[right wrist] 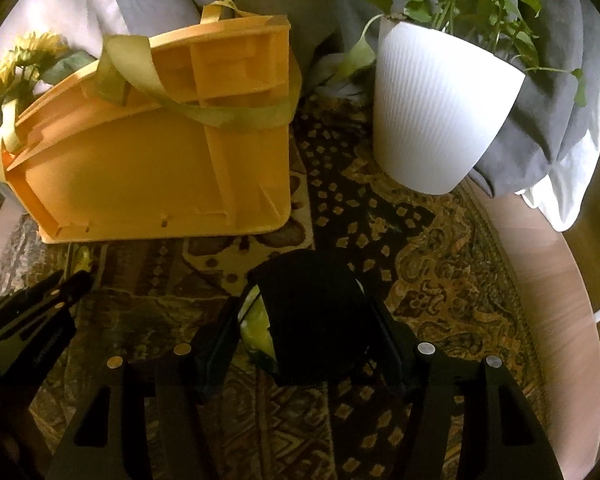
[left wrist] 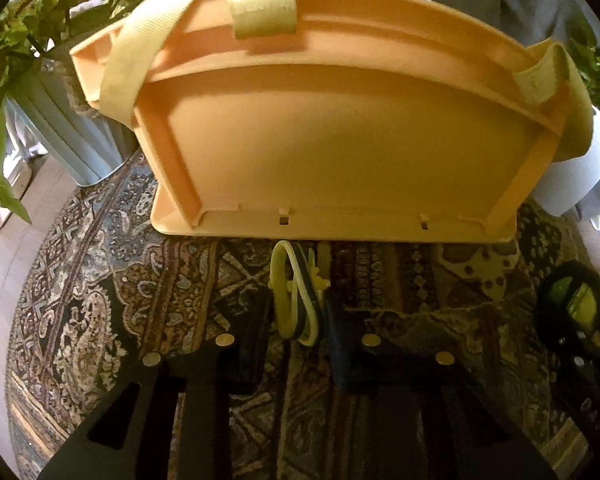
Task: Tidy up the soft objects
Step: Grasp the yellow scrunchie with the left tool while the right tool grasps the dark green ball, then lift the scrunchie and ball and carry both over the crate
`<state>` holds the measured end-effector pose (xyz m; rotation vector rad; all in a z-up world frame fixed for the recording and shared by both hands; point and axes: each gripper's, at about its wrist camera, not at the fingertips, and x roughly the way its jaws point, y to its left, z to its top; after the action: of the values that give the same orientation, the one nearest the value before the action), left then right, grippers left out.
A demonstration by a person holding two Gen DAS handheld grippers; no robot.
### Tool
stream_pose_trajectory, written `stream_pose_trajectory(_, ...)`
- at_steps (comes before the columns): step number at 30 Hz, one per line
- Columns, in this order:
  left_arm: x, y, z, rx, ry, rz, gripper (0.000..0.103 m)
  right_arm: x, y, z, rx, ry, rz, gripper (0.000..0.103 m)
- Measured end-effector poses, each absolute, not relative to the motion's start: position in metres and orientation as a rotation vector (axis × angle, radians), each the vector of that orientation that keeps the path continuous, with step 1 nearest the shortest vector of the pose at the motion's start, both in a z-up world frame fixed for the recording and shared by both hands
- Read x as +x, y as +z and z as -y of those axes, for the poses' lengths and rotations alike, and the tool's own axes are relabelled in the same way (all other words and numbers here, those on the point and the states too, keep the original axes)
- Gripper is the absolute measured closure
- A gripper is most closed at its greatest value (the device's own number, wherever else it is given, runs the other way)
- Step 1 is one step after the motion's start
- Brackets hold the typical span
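- Orange plastic tote [left wrist: 340, 140] is seen in the left wrist view standing on a patterned rug [left wrist: 100, 280], cream straps [left wrist: 128, 60] draped over it; sunflowers [left wrist: 40, 12] in a pale ribbed vase [left wrist: 60, 128] are seen at left.
- Left gripper [left wrist: 298, 312] is seen nearly closed, pads pinching a yellow-and-dark looped elastic band [left wrist: 296, 300]; band is held just in front of the tote's base.
- Right wrist view: right gripper [right wrist: 308, 324] is seen clamped on a black soft object [right wrist: 312, 320] with a yellow-green patch at its left edge; object is held over the rug, right of the tote [right wrist: 148, 160].
- White ribbed pot [right wrist: 440, 112] with a green plant is seen at upper right; grey cloth [right wrist: 540, 120] is seen behind it.
- Left gripper's fingers [right wrist: 40, 300] are visible at the left edge.
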<state>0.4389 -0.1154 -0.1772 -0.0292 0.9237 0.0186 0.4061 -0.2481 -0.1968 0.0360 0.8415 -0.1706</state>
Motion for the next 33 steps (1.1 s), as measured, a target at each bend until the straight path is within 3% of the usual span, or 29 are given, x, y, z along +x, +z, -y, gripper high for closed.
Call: stream_pose_trajectory(33, 0.352, -0.076, 0.082, -0.020, -0.007, -0.675, 0.077, 0.350, -0.109, 0.204, 0.013, -0.026, -0.594, 0.040)
